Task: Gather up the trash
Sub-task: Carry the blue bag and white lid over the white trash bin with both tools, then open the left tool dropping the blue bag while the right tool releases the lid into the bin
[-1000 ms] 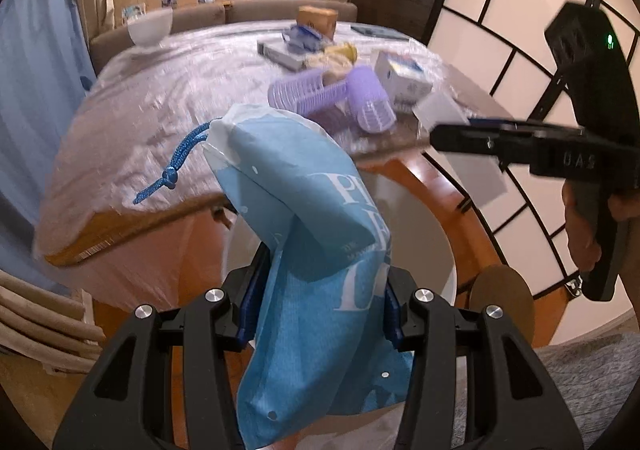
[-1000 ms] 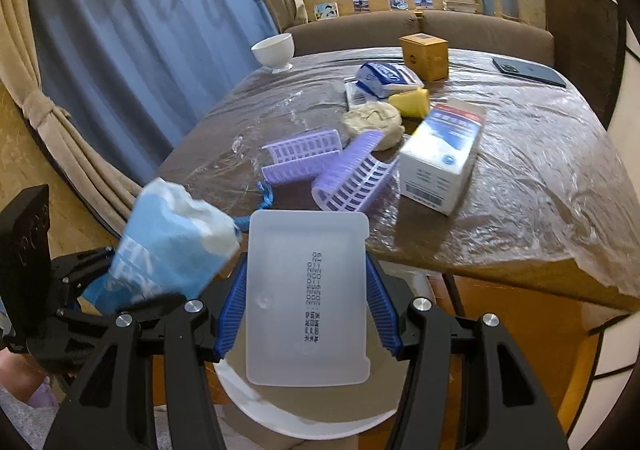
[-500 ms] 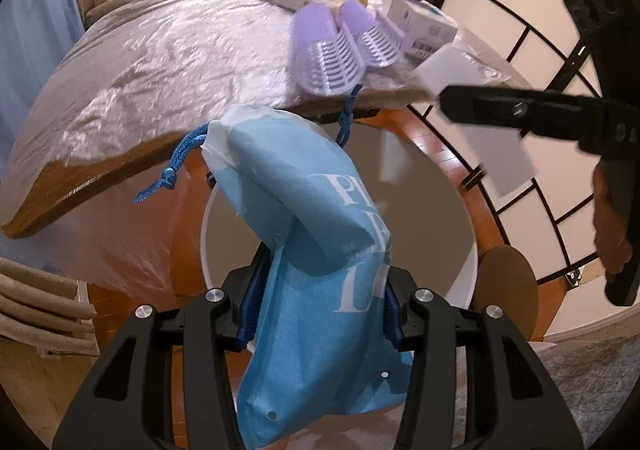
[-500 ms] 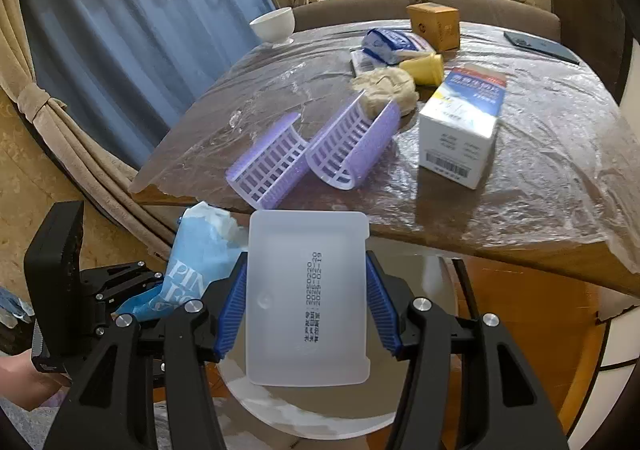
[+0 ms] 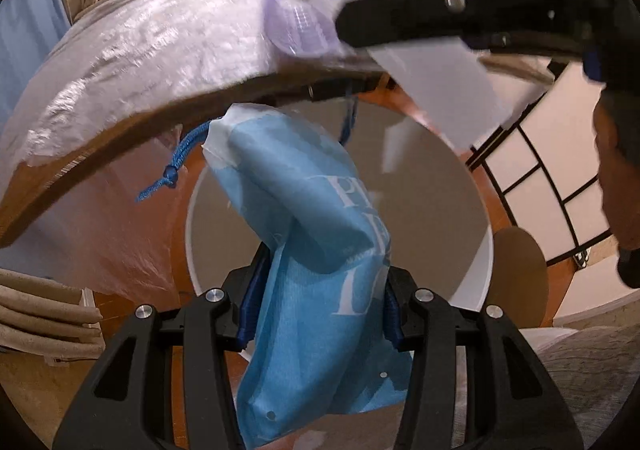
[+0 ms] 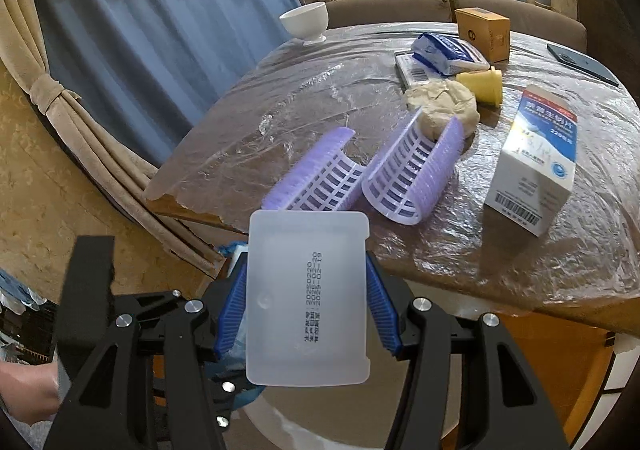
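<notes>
A wooden table (image 6: 460, 250) wrapped in crinkled clear plastic fills the room's middle, with a blue curtain (image 6: 160, 30) to one side, a brown sofa behind and a paper-panelled screen (image 5: 552, 170) on the other side. On the table stand a white bowl (image 6: 305, 22), a brown box (image 6: 482, 33), a blue packet (image 6: 448, 52), a yellow cup (image 6: 482, 84), a crumpled paper ball (image 6: 442, 104), a white carton (image 6: 534, 166) and two purple curlers (image 6: 360, 176).

The left view is blurred near the table edge, so the curlers there are only a smear. The bin (image 5: 476, 274) below is largely covered by what the grippers hold.

The left gripper (image 5: 320, 314) is clamped on a blue drawstring bag (image 5: 308, 250), held above the white bin. The right gripper (image 6: 306, 310) squeezes a frosted plastic lid (image 6: 306, 298) flat between its blue pads (image 6: 380, 308), just off the table edge.
</notes>
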Tool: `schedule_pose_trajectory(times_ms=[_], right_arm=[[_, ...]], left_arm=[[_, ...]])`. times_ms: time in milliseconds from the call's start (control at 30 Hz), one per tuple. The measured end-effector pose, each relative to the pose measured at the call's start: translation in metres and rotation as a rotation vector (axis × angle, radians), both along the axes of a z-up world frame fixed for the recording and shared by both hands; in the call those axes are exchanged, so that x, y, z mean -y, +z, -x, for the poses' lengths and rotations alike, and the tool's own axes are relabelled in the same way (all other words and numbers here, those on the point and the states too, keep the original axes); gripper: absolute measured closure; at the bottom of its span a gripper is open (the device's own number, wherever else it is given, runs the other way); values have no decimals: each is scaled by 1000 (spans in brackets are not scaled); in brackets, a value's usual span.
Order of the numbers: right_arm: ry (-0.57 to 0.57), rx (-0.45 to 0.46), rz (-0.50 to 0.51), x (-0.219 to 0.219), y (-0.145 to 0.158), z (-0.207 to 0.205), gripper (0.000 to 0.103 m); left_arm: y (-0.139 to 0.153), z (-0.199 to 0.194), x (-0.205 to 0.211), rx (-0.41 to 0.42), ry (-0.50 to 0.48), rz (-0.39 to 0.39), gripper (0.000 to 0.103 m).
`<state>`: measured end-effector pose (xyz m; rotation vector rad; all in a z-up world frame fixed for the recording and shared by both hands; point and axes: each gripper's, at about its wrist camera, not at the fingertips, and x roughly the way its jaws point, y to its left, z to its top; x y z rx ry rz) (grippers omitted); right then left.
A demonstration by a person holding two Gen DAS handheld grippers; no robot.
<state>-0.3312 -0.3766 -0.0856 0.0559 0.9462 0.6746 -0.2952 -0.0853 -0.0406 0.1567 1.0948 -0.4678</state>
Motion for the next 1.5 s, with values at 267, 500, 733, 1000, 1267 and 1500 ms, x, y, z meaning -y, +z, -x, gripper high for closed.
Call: schedule_pose_trajectory(times_ms=[267, 500, 733, 1000, 1267, 1500], right_arm=[[-7, -6, -1, 1, -1, 0, 49], [3, -8, 1, 5, -2, 7, 49], [-24, -38, 7, 15, -11, 10, 49], [-36, -53, 21, 24, -18, 17, 49], [-48, -78, 47, 33, -32, 22, 49], [-62, -97, 76, 38, -45, 19, 49]], left_arm=[[-13, 0, 8, -11, -23, -15, 54], [-21, -5, 9, -9, -32, -26, 54], [-22, -7, 5, -6, -34, -28, 54], [-21, -4, 6, 2, -36, -31, 54], [-23, -3, 7, 7, -33, -44, 54], [-22, -2, 9, 15, -41, -62, 54]])
